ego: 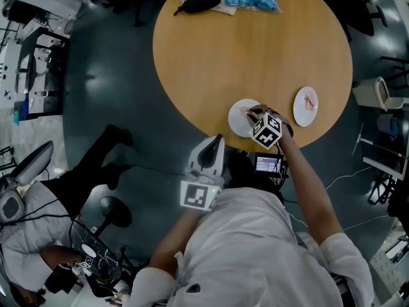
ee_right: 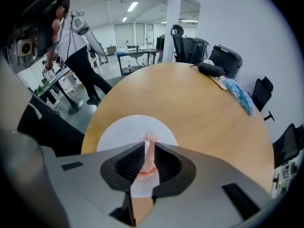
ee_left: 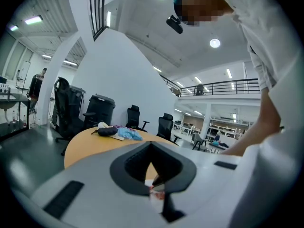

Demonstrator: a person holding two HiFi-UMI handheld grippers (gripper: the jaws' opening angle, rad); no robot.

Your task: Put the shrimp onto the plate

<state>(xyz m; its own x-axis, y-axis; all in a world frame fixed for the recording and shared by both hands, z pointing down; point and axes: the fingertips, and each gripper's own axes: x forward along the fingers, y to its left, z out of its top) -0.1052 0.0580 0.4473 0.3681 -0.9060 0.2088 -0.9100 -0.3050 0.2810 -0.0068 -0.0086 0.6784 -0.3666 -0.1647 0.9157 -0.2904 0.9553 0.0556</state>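
Shoulders in white (ego: pixel 255 248) fill the near edge of the head view, with both arms reaching out toward the round wooden bench (ego: pixel 243 43). On the left, the left tool (ego: pixel 216 141) hangs just short of the bench's near rim, over the floor. On the right, the right tool (ego: pixel 250 114) sits over a white plate (ego: pixel 238 125) that lies close to that rim, and a pink shrimp (ego: pixel 246 112) shows at its tip. A second plate (ego: pixel 300 115) lies further right and carries a shrimp of its own (ego: pixel 310 101).

Seen from the left gripper view, the left tool (ee_left: pixel 152 146) is clenched on nothing, its tips meeting. Through the slot below them, a sliver of white and pink is just visible.

Looking along the right gripper view, the right tool (ee_right: pixel 149 152) grasps the shrimp (ee_right: pixel 149 139). The jaws stand narrow, with its body upright between the pads and its curled end hanging low. Directly beneath is the plate (ee_right: pixel 118 132), with bare bench (ee_right: pixel 199 108) beyond it. Whether the shrimp already touches the plate cannot be told.

My judgement is that the placing is nearly done and the letting-go is where it can go wrong. If the shrimp is freed while it hangs above the plate, it may roll off onto the bench, or it may cling to one pad and lift away again. The plate is also close to the near rim, so a downward nudge could slide it off
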